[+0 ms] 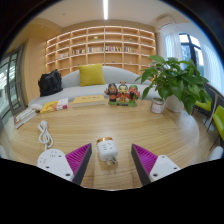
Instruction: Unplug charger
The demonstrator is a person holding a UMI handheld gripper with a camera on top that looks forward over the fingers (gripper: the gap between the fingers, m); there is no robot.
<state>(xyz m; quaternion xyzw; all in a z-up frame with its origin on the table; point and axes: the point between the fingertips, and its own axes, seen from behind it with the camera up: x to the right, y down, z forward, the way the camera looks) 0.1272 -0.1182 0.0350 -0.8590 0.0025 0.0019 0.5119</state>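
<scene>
1. White plastic, blocky and smooth: the charger [107, 150] stands between my gripper [108, 160] fingers, on the wooden table [120, 122].
2. My fingers are spread, magenta pads [79, 157] clear of the charger on both sides, so I judge I'm at the approach step, nothing gripped yet.
3. Next I'd close squarely on its sides, then pull straight off the socket; I can't make out the socket itself.
4. A rounded white power strip [54, 160] lies just beside the left finger, with a looped white cable [44, 131] beyond it.
5. Farther off, a leafy potted plant [176, 80] and small figurines [121, 94].
</scene>
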